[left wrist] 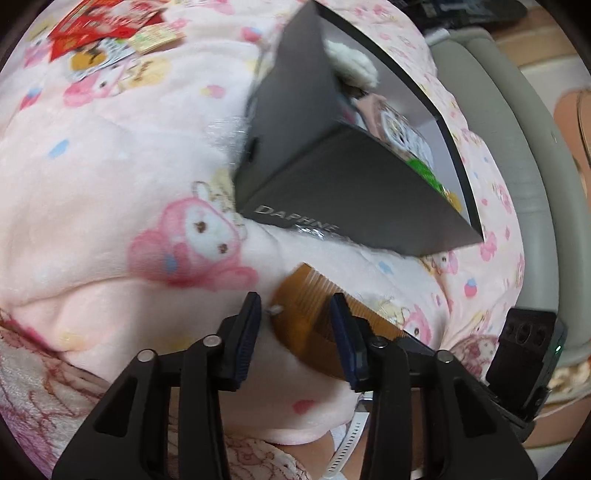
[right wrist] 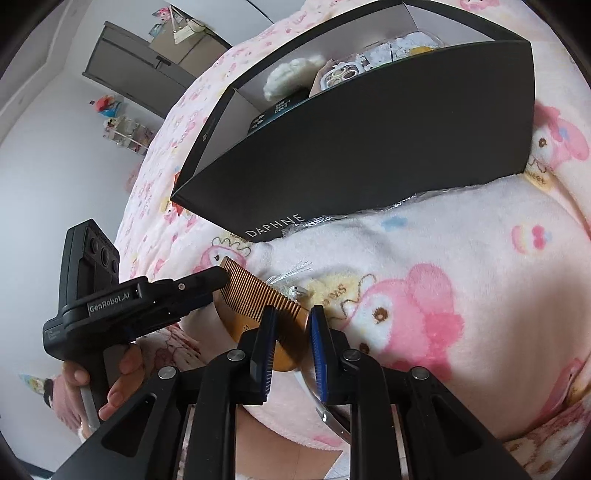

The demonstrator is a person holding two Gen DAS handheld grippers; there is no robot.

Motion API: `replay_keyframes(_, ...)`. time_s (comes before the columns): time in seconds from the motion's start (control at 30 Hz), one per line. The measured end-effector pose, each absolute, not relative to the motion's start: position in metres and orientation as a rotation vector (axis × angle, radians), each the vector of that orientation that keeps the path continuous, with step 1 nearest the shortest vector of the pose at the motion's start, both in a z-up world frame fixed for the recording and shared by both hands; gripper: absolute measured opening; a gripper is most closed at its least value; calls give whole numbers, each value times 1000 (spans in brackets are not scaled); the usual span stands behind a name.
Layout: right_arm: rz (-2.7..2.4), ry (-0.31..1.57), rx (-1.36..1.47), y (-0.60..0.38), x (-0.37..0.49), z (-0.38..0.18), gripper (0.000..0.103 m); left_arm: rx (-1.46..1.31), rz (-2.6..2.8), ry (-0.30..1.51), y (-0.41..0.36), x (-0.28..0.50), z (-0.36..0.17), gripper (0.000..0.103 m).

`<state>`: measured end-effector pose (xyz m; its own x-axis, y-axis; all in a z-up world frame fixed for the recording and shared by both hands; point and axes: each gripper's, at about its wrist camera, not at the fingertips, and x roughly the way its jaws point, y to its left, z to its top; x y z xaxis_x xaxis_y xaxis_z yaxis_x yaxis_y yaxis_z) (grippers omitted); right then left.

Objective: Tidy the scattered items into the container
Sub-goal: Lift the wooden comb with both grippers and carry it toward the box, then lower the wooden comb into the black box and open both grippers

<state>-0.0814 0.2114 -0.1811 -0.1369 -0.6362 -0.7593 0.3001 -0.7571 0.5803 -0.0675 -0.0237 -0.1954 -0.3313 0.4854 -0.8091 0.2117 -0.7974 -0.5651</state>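
A brown comb (left wrist: pixel 306 314) lies low over the pink cartoon blanket (left wrist: pixel 110 166), just in front of the dark grey DAPHNE box (left wrist: pixel 332 184). My left gripper (left wrist: pixel 295 297) straddles the comb's middle with its jaws apart, and its left pad stands clear of the comb. In the right wrist view my right gripper (right wrist: pixel 293 310) is shut on the comb's (right wrist: pixel 251 295) near end. One left finger (right wrist: pixel 207 278) rests at the comb's far end. The open box (right wrist: pixel 369 147) holds a white fluffy item (right wrist: pixel 291 75), a phone case and cards.
Red packets and printed cards (left wrist: pixel 103 33) lie scattered on the blanket at the far left. A small clear trinket (right wrist: pixel 295 290) sits beside the comb. Crinkled plastic (right wrist: pixel 369 212) pokes out under the box. A grey padded bed frame (left wrist: pixel 517 147) borders the right.
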Motion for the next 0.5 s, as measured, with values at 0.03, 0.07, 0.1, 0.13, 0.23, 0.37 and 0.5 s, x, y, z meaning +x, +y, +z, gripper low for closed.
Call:
replay_keyframes(0.03, -1940, -376, 1518, 210, -80, -180, 16, -1690, 2262, -900, -22, -67, -193, 35)
replay_keyframes(0.07, -1928, -392, 1525, 211, -79, -179, 16, -1678, 2262, -909, -22, -66, -191, 36)
replay_keyframes(0.1, -1915, -415, 1525, 212, -79, -177, 16, -1654, 2260, -934, -23, -63, -187, 34)
replay_keyframes(0.13, -1911, -437, 1512, 214, -79, -173, 16, -1634, 2262, -950, -25, -62, -182, 31)
replay_keyframes(0.23, -1955, -429, 1439, 218, -84, -149, 15, -1545, 2270, -982, -26, -59, -156, 31)
replay_keyframes(0.37, -1992, -423, 1311, 221, -101, -105, 15, -1419, 2345, -975, -25, -70, -110, 30)
replay_keyframes(0.5, -2018, -378, 1218, 214, -141, -69, 15, -1335, 2403, -964, -30, -121, -78, 30)
